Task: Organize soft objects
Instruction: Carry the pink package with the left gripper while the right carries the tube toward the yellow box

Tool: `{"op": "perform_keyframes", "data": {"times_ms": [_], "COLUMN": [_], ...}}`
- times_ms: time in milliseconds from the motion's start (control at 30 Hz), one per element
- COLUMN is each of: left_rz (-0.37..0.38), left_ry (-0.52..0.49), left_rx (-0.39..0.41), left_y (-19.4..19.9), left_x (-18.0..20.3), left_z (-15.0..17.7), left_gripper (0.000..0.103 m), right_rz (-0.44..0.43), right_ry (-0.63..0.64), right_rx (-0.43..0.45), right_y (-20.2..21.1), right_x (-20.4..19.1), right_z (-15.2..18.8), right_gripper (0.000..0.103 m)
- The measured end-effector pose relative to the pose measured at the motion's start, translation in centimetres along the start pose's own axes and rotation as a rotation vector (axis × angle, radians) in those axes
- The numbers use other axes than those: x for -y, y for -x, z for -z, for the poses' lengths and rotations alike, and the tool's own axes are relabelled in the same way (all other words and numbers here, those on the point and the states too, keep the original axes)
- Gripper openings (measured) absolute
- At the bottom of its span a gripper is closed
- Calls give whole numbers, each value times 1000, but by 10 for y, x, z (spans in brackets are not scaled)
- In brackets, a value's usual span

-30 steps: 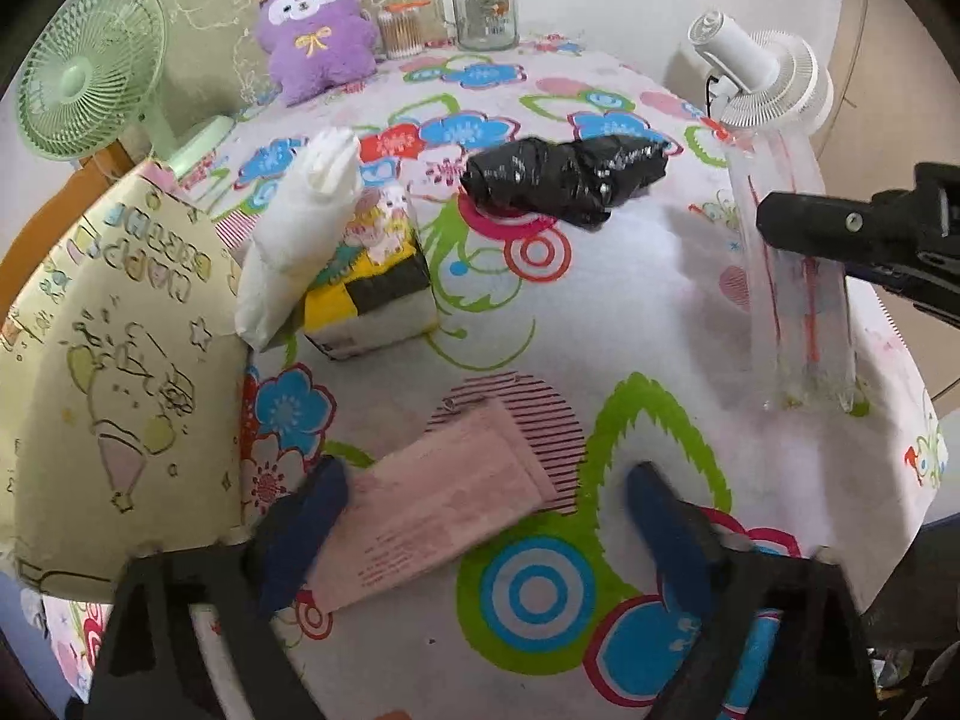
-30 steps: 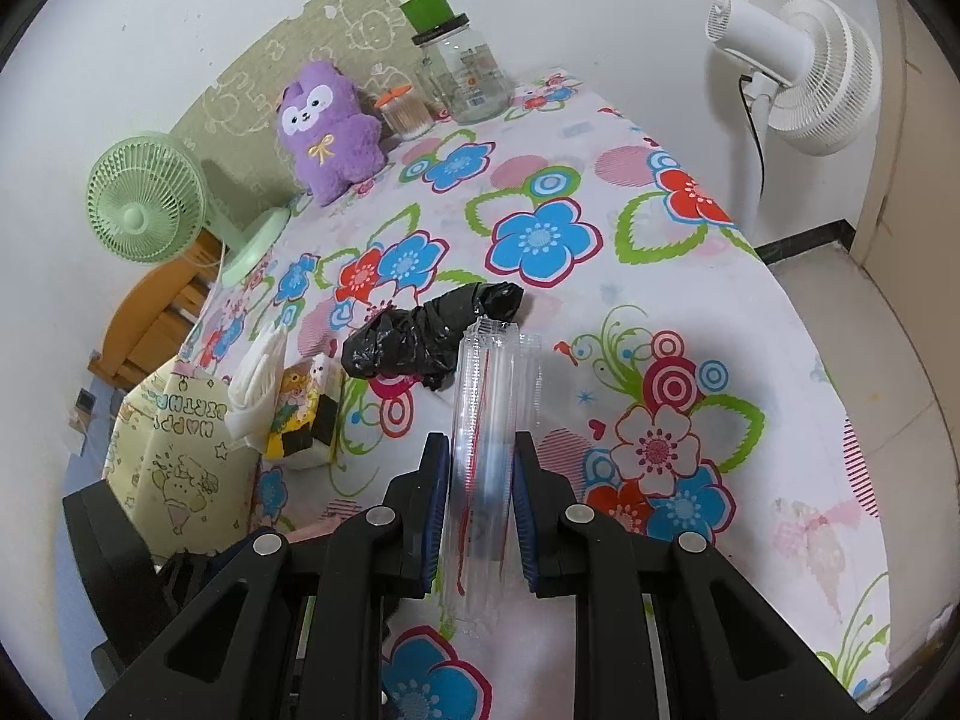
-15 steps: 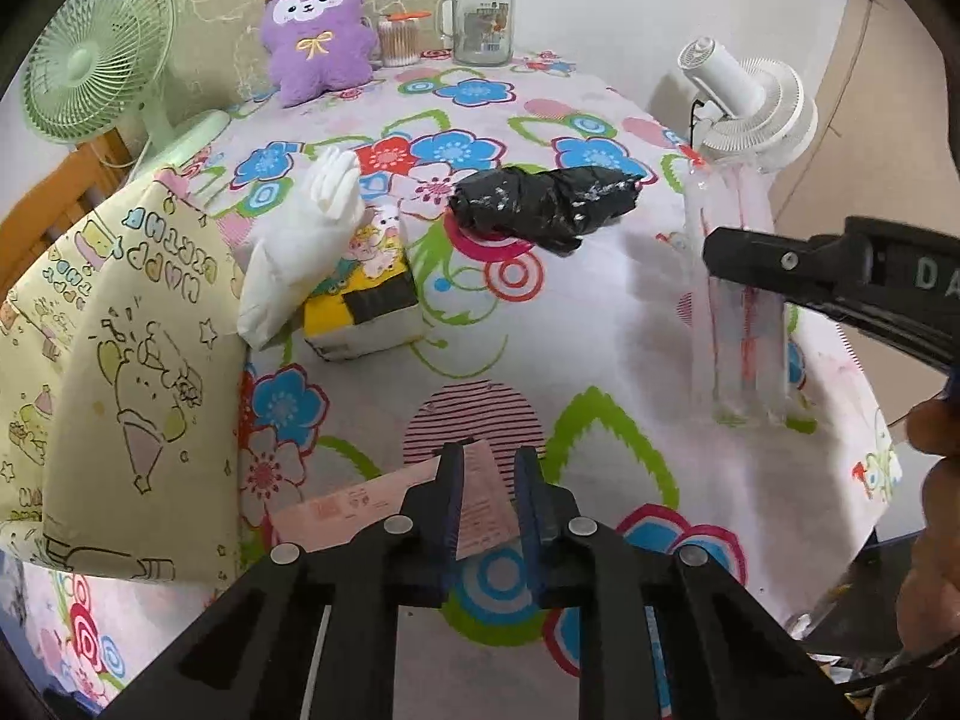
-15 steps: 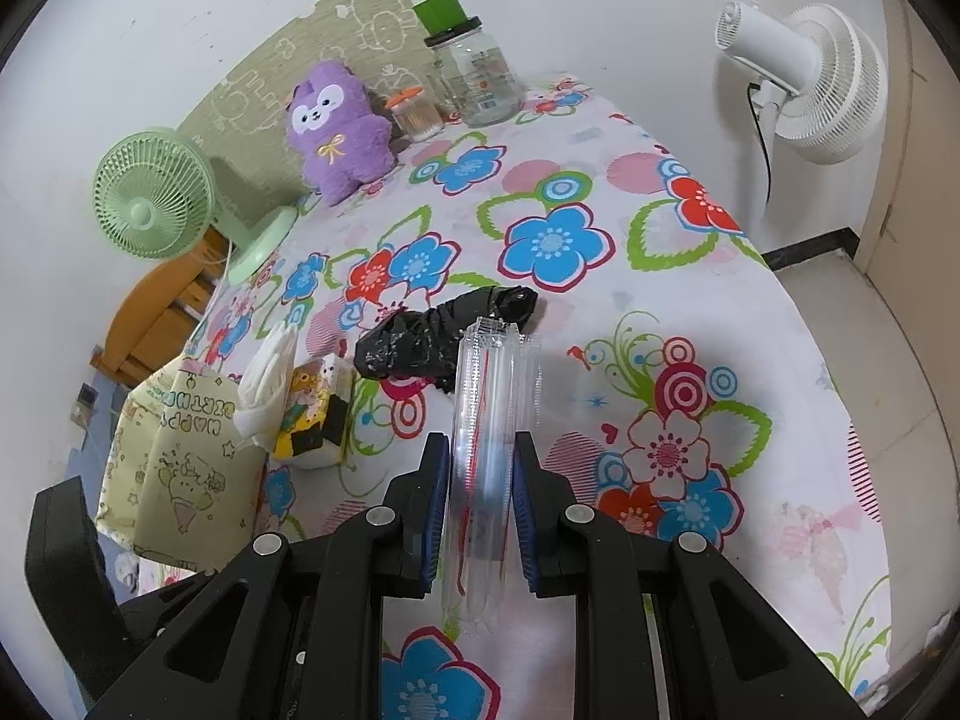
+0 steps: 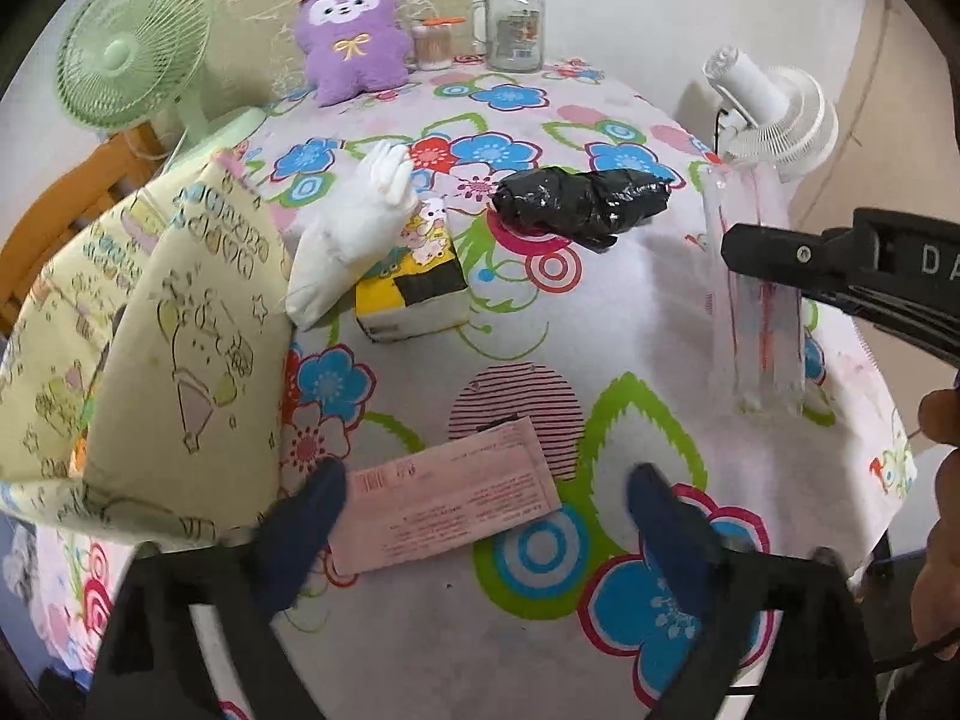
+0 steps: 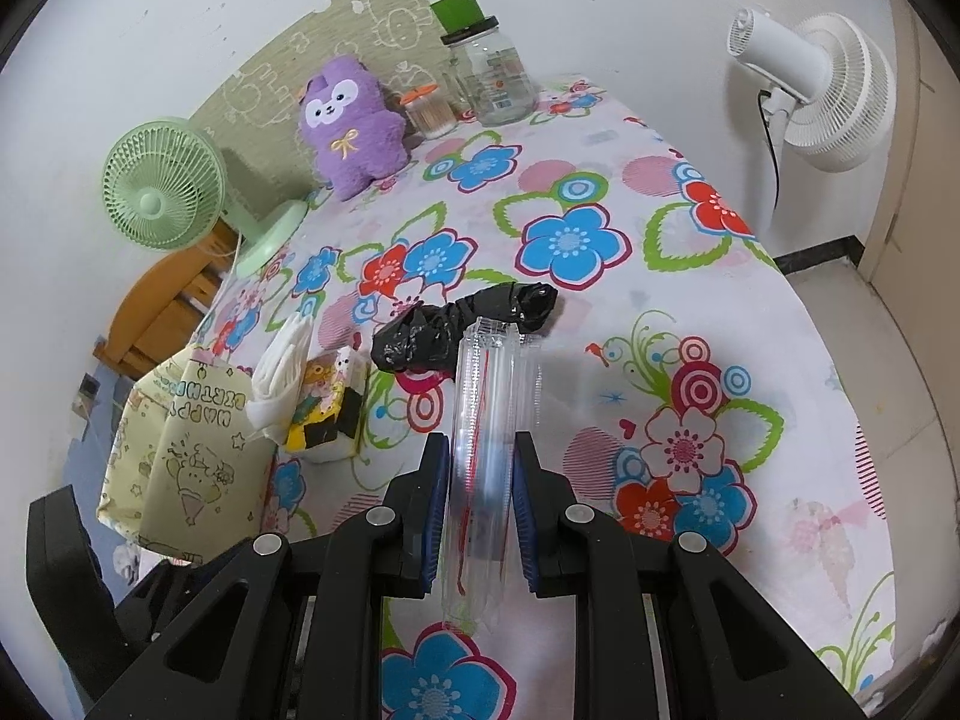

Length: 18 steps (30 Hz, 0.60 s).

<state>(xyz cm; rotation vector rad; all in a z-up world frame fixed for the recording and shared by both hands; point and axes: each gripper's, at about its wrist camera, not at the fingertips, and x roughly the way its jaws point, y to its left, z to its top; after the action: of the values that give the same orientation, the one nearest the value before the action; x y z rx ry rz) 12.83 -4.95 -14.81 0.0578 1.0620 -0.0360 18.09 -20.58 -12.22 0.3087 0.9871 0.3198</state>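
A flat pink packet (image 5: 450, 501) lies on the flowered tablecloth (image 5: 600, 324). My left gripper (image 5: 480, 516) hovers over it with jaws opening wide. The packet's left end is by the left fingertip (image 5: 300, 516), and neither pad presses on it. My right gripper (image 6: 480, 480) is shut on a long clear plastic sleeve of straws (image 6: 486, 372), held upright-tilted above the table. The sleeve (image 5: 750, 288) also shows at the right of the left wrist view. A crumpled black plastic bag (image 5: 582, 204) lies mid-table, just beyond the sleeve's tip.
A yellow paper gift bag (image 5: 150, 330) stands at the left. A white glove (image 5: 354, 240) leans on a yellow tissue pack (image 5: 414, 294). A purple plush (image 5: 351, 36), glass jar (image 5: 513, 24) and green fan (image 5: 132, 48) line the back. A white fan (image 6: 828, 96) stands past the right edge.
The left gripper closed at the pink packet half a second ago and now stands wide again, with the packet lying flat on the cloth. The right gripper kept its hold on the clear sleeve.
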Motion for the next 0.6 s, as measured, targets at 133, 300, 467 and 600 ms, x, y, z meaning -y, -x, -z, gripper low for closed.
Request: {"op": "perform_keyframes", "data": {"times_ms": [133,300,467,600], "left_rz": [-14,-20,-24,-16], "left_ry": [29,62,115,136], "left_rx": [-14,-58,-106,-108], "left_y": [-3,-12,-24,-25], "left_x": [-3,-8,-11,-14], "left_z": [0,3,13,12], "left_gripper": [100,102,103,103], "right_rz": [-1,-3,-11,-14], "right_ry": [1,1,5,11], "right_rx": [-9,-7,-17,-23], "right_y": [-2,-4,-9,-11], "right_x": [0,1,0,-2], "right_z": [1,0,-1,0], "right_gripper": [23,23,23,23]}}
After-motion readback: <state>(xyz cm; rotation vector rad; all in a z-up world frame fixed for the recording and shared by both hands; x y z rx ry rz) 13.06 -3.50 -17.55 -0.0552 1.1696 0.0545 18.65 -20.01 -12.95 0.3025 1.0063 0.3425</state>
